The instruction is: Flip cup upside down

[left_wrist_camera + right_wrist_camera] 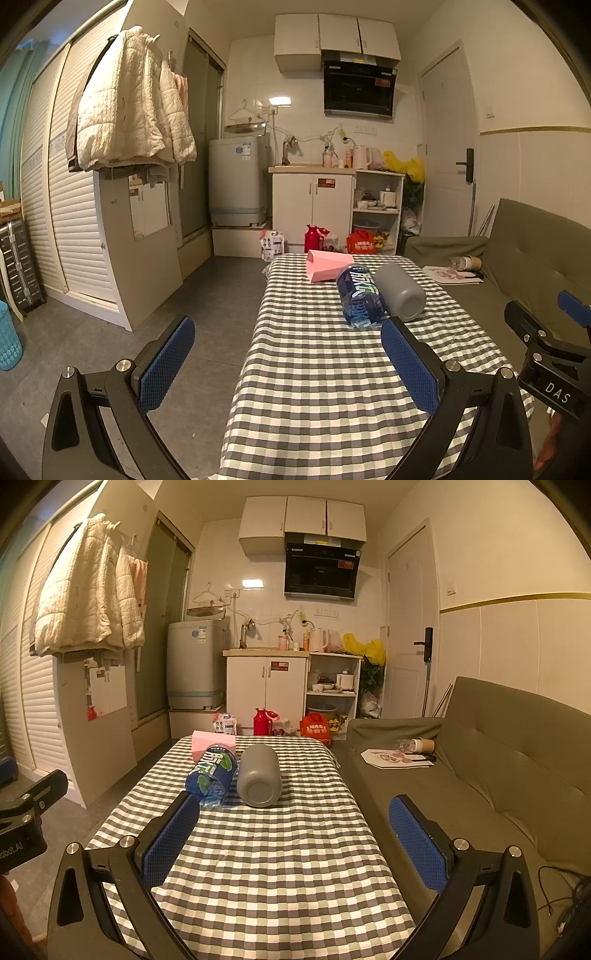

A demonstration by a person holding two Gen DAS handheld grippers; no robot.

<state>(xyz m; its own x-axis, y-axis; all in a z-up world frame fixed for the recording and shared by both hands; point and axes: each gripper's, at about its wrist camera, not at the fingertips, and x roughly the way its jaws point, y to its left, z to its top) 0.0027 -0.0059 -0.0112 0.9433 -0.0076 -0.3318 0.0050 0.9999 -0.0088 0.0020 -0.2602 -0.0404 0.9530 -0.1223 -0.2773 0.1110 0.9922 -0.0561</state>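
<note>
Both grippers, left gripper (288,365) and right gripper (295,843), are spread apart and empty; the approach has not begun. Grey cup (258,775) lies on its side at 12 o'clock, touching a blue bottle (212,773); next comes reaching and gripping its body.

We saw dim, warm yellowish indoor light, glare on the wall tiles (279,100), and strong fisheye bending with dark corners.

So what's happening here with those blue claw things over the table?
A person holds a claw in each hand, both open and empty, short of the checked table. The left claw and right claw point toward a grey cup lying on its side beside a blue bottle. Nothing has been picked up yet.
</note>
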